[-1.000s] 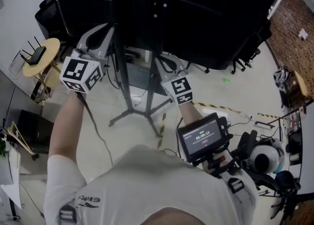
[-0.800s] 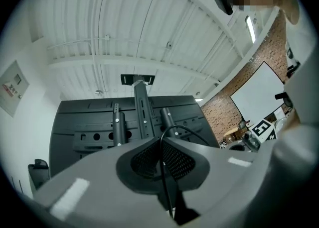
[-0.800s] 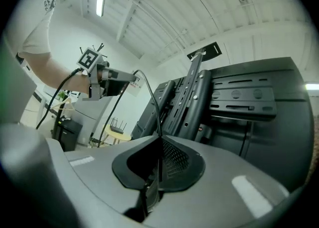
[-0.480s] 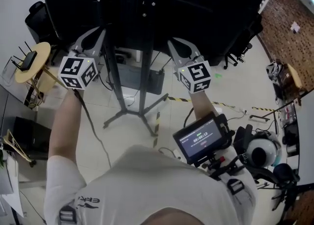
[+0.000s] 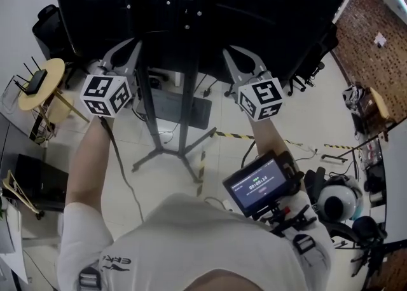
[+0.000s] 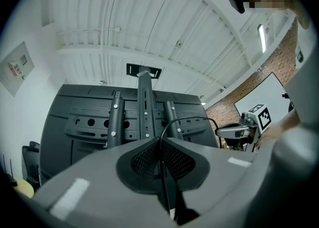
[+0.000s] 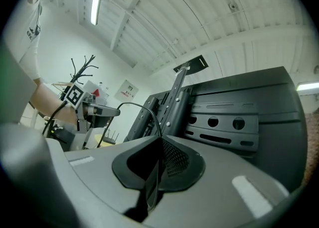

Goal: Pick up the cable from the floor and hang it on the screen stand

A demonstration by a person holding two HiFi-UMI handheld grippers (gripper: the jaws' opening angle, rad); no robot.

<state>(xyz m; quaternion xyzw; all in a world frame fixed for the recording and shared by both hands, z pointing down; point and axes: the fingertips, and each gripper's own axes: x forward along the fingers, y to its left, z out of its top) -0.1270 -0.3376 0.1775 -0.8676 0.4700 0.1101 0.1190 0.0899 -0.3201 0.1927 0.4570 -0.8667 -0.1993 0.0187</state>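
The thin black cable [image 6: 185, 118] arcs between my two grippers, in front of the back of the big black screen [image 5: 254, 10]. My left gripper [image 6: 160, 140] is shut on one part of it, and the strand rises from its pads and curves right. My right gripper [image 7: 159, 140] is shut on another part of the cable [image 7: 130, 104], which bends left toward the other gripper. In the head view both grippers, left [image 5: 124, 51] and right [image 5: 240, 60], are raised on either side of the stand's pole [image 5: 187, 93], with their tips against the screen's back. The mounting rails [image 6: 144, 107] are right ahead.
The stand's legs [image 5: 159, 153] spread on the tiled floor below. A black box [image 5: 175, 107] lies behind them. A round wooden table with a router [image 5: 39, 79] is at the left, yellow-black tape [image 5: 236, 135] on the floor and black gear [image 5: 337, 202] at the right.
My right gripper has moved up and to the right, closer to the screen's back. The left gripper has stayed nearly in place. Both remain shut on the cable.
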